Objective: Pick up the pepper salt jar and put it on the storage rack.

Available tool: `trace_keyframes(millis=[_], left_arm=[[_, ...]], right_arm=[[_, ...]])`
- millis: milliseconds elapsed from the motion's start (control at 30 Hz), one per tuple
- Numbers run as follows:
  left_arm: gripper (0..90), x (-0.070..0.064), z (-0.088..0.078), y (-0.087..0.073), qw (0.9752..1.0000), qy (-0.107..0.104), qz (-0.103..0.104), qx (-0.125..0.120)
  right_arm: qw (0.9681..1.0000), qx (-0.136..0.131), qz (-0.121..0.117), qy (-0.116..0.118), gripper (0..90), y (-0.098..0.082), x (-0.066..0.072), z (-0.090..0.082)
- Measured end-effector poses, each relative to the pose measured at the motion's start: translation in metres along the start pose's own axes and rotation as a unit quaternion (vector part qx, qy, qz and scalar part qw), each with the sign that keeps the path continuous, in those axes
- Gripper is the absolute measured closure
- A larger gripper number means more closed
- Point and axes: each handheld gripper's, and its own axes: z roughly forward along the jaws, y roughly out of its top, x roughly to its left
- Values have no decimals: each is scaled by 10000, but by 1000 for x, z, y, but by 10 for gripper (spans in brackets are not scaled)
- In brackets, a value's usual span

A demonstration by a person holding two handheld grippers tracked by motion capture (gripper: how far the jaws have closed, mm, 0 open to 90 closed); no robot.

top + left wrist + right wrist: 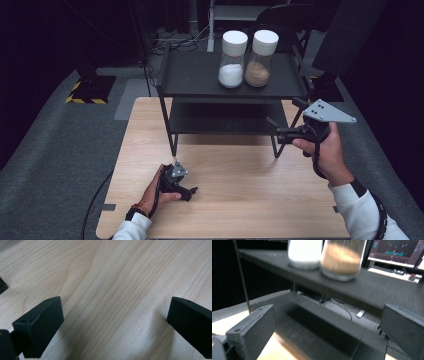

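Wooden table [235, 200] bearing black rack [200, 80], left gripper [189, 192] low on the table before the rack's left leg, jaws wide apart and empty, white jar [232, 60] and brown jar [260, 59] touching on the rack's top, right gripper [274, 131] open and empty, at the rack's right end.

No words, labels, brand names or numbers can be read. The two jars [247, 57] are seen with no label on them. Yellow and black warning stripes [85, 100] are seen on the floor at the left. Coloured marks are shown on a screen [395, 251], but they are too blurred to be read.
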Motion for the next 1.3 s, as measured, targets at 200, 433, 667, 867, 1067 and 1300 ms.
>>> trace_keyframes(millis=[200,433,667,867,1067,1300], left_arm=[[7,0,0,0,10000,1,2,-2],[7,0,0,0,10000,2,3,0],[7,0,0,0,10000,2,0,-2],[7,0,0,0,10000,6,10,1],[7,0,0,0,10000,8,9,0],[7,0,0,0,10000,6,9,1]], right_arm=[[9998,190,105,31,3,-26,-3,-4],[9992,398,10,33,3,-56,2,-4],[9983,566,-40,134,5,-82,5,-7],[9968,736,170,252,7,-106,4,-9],[9952,937,169,218,9,-127,5,-8],[9933,1139,57,170,12,-142,7,-9]])
